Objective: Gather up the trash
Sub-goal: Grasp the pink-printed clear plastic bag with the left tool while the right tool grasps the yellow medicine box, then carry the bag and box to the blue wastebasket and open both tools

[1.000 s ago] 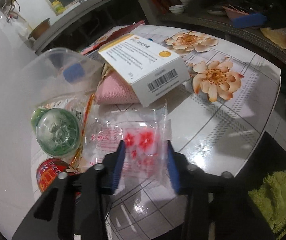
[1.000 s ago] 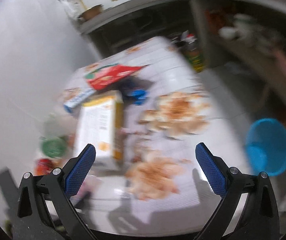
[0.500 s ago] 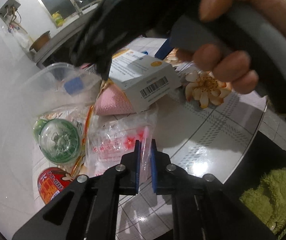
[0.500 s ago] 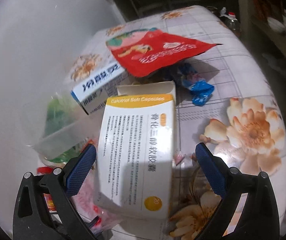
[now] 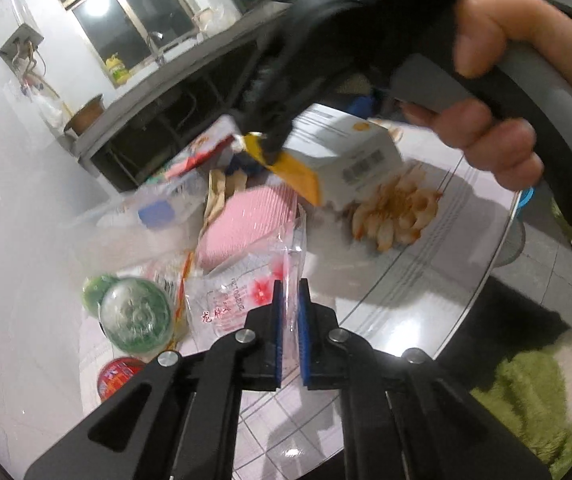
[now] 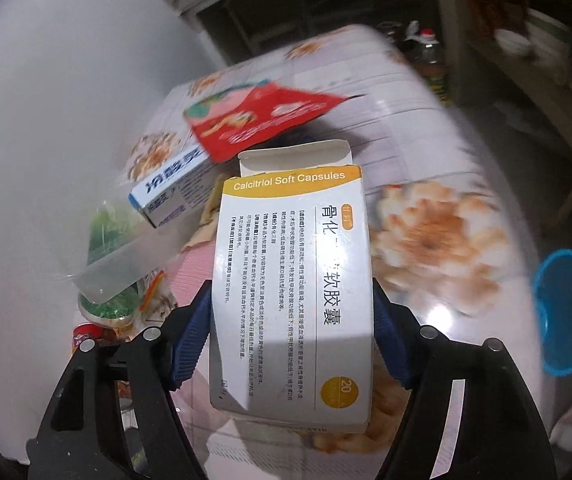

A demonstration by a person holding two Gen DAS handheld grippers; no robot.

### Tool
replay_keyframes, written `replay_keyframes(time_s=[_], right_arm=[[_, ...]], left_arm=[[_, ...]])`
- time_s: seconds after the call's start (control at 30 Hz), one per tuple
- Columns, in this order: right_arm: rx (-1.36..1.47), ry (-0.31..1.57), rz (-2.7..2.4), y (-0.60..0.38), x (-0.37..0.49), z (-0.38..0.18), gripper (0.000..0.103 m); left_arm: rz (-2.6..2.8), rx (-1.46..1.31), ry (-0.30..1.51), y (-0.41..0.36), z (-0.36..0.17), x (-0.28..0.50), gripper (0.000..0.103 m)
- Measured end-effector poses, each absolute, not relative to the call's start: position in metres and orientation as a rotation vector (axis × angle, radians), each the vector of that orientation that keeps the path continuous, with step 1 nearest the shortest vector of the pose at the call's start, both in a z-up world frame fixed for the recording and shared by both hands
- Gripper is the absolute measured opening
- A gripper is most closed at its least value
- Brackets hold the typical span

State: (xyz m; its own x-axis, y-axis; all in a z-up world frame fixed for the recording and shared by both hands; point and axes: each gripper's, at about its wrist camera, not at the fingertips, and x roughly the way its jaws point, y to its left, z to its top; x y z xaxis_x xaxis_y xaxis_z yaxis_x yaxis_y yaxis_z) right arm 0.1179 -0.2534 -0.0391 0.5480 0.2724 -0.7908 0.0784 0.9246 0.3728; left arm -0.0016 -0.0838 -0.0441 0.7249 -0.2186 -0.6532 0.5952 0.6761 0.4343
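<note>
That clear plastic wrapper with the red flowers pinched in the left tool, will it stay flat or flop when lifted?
Probably flop: the clear wrapper looks thin and already crumpled where the left gripper pinches its edge. It seems empty, so likely very light. The glossy film might slip, though the jaws are shut on it.

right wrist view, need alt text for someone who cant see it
The right gripper is closing its blue pads around a white and yellow Calcitriol Soft Capsules box, top flap open, over a cluttered floral table. Behind it lie a red snack packet and a blue and white box; a blue basin sits lower right.
</note>
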Motion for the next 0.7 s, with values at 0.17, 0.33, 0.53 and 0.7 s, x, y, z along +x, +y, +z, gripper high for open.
replay_keyframes(time_s=[0.17, 0.33, 0.53, 0.7], right_arm=[[0.506, 0.922, 0.028, -0.305, 0.069, -0.032, 0.069], [0.641, 0.854, -0.082, -0.360, 0.023, -0.036, 0.069], [0.790, 0.782, -0.223, -0.418, -0.024, -0.046, 0.069], [0.864, 0.722, -0.322, -0.459, -0.054, -0.055, 0.069]], left_arm=[[-0.551, 0.681, 0.534, -0.102, -0.025, -0.012, 0.005], [-0.651, 0.657, 0.504, -0.130, -0.002, -0.005, 0.005], [-0.788, 0.597, 0.508, -0.187, 0.023, 0.011, 0.005], [-0.901, 0.515, 0.605, -0.251, 0.032, 0.040, 0.005]])
